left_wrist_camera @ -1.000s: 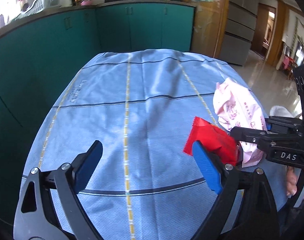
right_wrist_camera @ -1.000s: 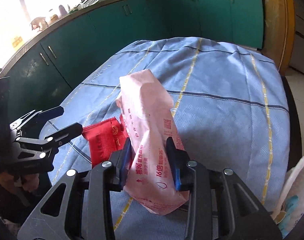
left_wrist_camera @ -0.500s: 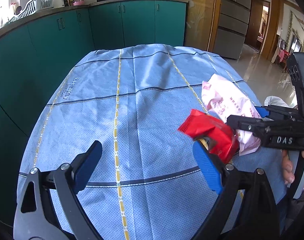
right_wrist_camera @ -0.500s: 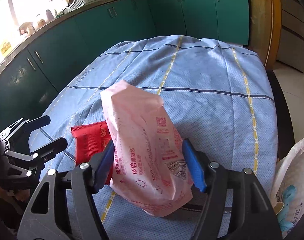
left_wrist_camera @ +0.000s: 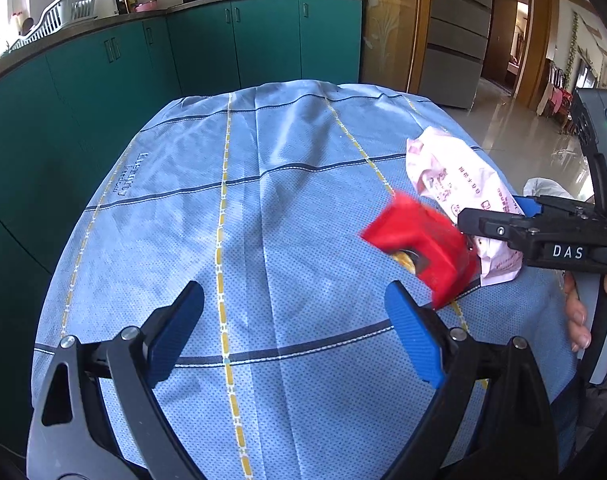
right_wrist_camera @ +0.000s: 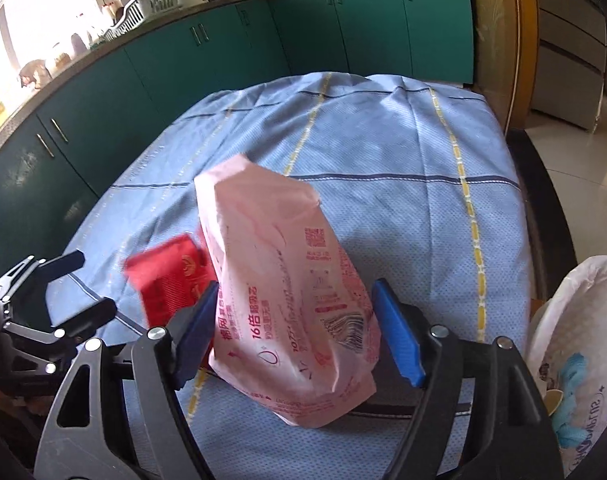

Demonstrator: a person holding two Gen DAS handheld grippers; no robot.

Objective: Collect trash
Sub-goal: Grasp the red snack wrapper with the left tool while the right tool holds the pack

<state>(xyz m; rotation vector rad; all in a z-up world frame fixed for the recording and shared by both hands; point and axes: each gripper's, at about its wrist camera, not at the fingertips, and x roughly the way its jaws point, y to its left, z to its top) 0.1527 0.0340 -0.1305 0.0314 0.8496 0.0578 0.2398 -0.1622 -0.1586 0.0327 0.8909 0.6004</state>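
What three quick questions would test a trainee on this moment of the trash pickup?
1. True or false: the left hand-held gripper is open with nothing between its pads.
2. What sits between the pads of the right hand-held gripper? A) pink pack B) a frying pan C) a cup
3. What lies just beside the pink pack on the blue cloth?

Key: 1 true. 2 A; the jaws have just been opening and the pack stands loose between them. 3 the red wrapper, blurred.
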